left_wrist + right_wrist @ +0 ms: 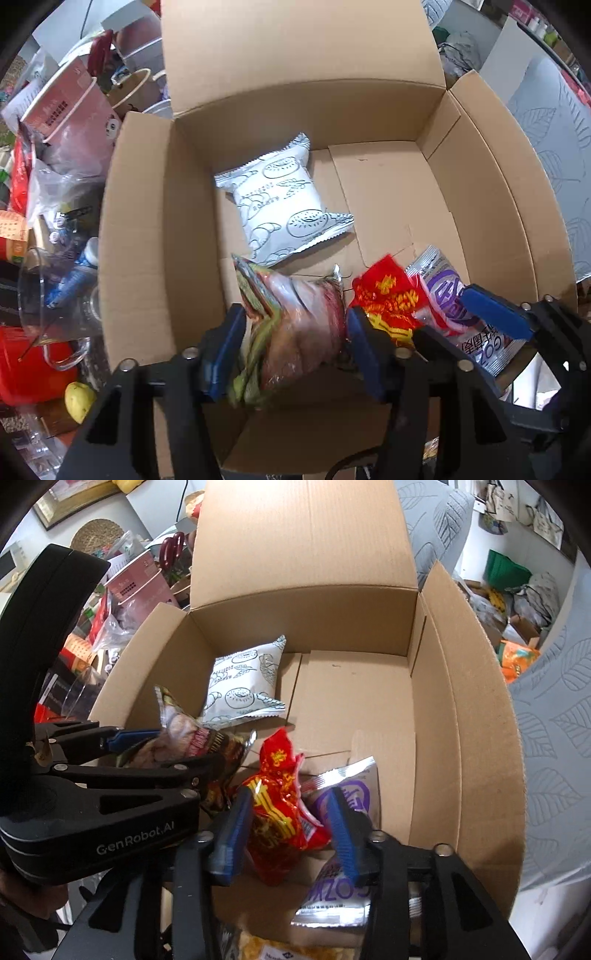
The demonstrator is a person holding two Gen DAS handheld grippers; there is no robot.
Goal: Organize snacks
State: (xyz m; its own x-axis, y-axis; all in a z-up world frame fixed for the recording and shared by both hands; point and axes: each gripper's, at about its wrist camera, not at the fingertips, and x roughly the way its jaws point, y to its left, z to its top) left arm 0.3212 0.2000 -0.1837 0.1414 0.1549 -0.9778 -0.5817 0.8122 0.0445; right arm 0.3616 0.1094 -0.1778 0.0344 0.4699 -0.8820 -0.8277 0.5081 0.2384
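1. The cardboard box stands open, with its flaps up, and both claws point down into it from its near side.
2. The left claw is partly spread. A see-through snack bag with reddish and green print fills the space between its blue pads, at the near left of the box. The bag looks blurred, and I cannot tell if the pads press on it or only touch its sides.
3. The right claw is also partly spread, just to the right of the left claw and over the near middle of the box. A red packet with yellow print stands between its pads. A thin gap shows on each side of the packet, so the pads do not seem to press on it.
4. A silver packet with a purple mark lies on the box floor at the near right, partly under the right claw and touching the red packet.
5. A white packet with line drawings of bread lies tilted on the box floor, toward the far left corner, apart from the other snacks.
6. The right half of the box floor is bare cardboard.
7. Left of the box, outside it, are a pink paper bag and a yellow fruit.
8. Right of the box is a pale cloth with a leaf pattern.
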